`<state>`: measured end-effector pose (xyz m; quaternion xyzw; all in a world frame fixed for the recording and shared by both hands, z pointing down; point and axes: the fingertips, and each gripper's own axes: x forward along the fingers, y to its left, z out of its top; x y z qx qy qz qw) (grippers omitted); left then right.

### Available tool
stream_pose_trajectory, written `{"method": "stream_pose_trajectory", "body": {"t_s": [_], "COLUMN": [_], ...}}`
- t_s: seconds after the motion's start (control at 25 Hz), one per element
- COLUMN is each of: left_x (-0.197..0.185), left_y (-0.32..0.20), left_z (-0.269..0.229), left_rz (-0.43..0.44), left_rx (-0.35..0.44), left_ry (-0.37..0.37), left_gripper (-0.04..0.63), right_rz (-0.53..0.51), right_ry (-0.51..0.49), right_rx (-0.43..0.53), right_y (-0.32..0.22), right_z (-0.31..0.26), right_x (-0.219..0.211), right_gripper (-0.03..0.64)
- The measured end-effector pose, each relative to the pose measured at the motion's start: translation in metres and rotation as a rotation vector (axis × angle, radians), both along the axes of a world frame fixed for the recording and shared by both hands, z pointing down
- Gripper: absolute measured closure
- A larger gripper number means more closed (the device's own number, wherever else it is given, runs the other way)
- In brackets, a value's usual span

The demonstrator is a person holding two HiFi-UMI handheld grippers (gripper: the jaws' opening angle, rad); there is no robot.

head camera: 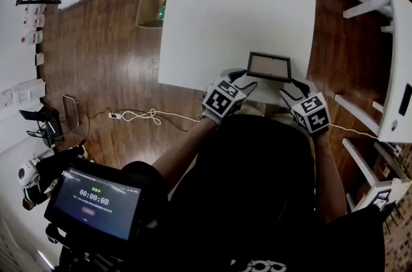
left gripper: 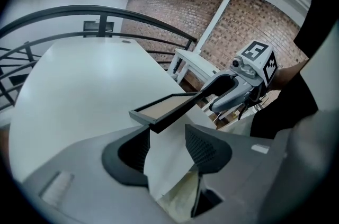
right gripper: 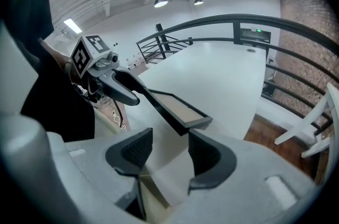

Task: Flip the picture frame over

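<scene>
Both hand-held grippers (head camera: 247, 85) (head camera: 290, 90) touch raised picture frame (head camera: 269, 66)

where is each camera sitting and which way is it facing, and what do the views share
Head view: on the person's head, steeply down at the white table and picture frame; both arms, left gripper, right gripper show.
Left gripper view: on the left gripper, along its parted jaws toward the frame; right gripper beyond.
Right gripper view: mirrored, left gripper beyond.
Shared: all show the frame.
</scene>
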<state>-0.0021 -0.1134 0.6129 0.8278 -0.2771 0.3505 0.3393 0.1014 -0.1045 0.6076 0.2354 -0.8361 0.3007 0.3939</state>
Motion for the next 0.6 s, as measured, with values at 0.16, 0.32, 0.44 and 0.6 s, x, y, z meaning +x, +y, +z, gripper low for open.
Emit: {"method": "stream_pose_trajectory", "body": {"t_s": [0.16,0.32,0.44,0.6], "left_x": [-0.002,-0.002,-0.003,-0.001], "left_y": [0.001,0.001,0.001,-0.001], "left_z": [-0.016,-0.023,-0.025,-0.024], "left_rz": [0.001,-0.002,0.000,0.000], "left_rx": [0.003,0.000,-0.004,-0.006], "left_ry": [0.006,0.012,0.016,0.015], "left_gripper": [0.376,0.368,0.370,0.370], "right_rz": [-0.015,-0.012,-0.019,-0.020], "right_ry": [0.003,-0.004,-0.002,0.005], "right_rx": [-0.004,-0.012,-0.013,-0.013], "right_y": [0.003,0.000,0.000,-0.004], "right_z": [-0.014,-0.021,-0.025,-0.024], "right_x": [-0.002,-0.004,-0.004,-0.002], "right_gripper": [0.423,0.423,0.423,0.423]}}
